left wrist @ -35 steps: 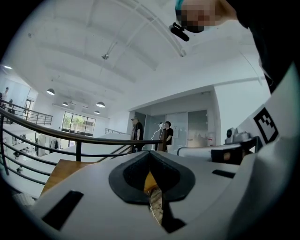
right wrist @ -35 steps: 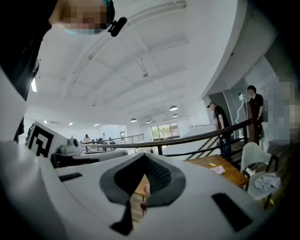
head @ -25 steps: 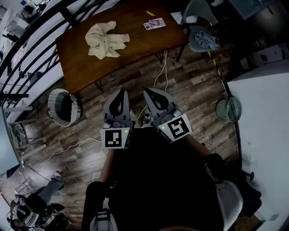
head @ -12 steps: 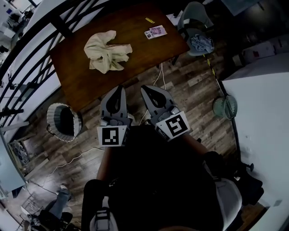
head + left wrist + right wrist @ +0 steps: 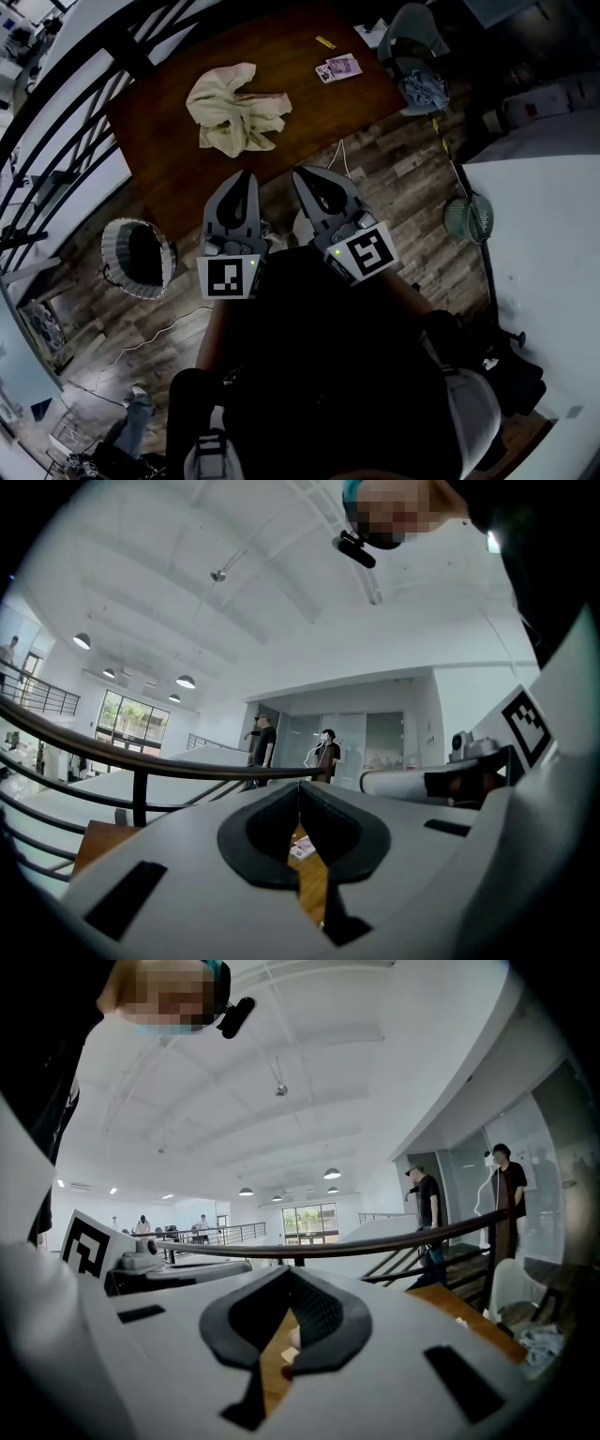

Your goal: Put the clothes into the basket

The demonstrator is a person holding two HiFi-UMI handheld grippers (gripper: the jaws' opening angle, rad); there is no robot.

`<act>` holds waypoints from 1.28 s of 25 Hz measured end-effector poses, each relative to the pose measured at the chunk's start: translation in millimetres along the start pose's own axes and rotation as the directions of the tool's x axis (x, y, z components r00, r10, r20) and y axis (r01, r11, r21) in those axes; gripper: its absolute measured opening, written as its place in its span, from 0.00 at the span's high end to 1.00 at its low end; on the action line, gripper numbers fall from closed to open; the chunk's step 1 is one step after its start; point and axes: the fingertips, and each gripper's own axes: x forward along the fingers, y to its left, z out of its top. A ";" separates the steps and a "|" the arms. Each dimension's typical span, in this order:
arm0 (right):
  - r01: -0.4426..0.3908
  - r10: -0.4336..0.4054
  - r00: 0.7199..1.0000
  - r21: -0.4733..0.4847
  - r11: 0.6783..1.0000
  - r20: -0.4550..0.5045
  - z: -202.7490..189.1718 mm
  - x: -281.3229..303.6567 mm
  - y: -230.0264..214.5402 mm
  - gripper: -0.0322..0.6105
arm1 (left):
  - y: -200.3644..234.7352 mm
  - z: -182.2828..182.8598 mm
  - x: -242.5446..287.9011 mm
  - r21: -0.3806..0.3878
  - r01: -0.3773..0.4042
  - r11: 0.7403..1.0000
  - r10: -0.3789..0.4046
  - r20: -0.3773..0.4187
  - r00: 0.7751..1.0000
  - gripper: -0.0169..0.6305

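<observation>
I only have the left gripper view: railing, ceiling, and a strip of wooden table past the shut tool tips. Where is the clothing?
Observer: In the head view a crumpled cream garment lies on the brown wooden table, ahead of both tools and untouched.
Operator: And the basket?
Observer: The round woven basket stands on the plank floor off the table's near edge, to the left of the left tool. Its inside is dark and no cloth shows in it.
Operator: Is the other tool free?
Observer: Yes. The right tool is shut with nothing between its jaws, side by side with the left one.
</observation>
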 end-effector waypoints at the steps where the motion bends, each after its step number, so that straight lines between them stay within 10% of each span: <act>1: -0.006 0.006 1.000 -0.009 1.000 0.002 2.0 4.4 0.9 0.94 | 2.9 -1.6 0.1 -0.013 -0.006 1.000 0.006 -0.006 1.000 0.95; 21: -0.084 0.107 0.970 0.111 0.990 -0.218 -61.0 150.8 -42.8 0.93 | 75.9 -2.1 55.6 -0.016 -0.068 0.998 0.067 -0.054 0.996 0.95; 32: -0.150 0.233 0.864 0.214 0.965 -0.446 -150.5 234.2 -86.3 0.66 | 112.9 13.4 108.6 -0.003 -0.175 0.985 0.175 -0.031 0.984 0.95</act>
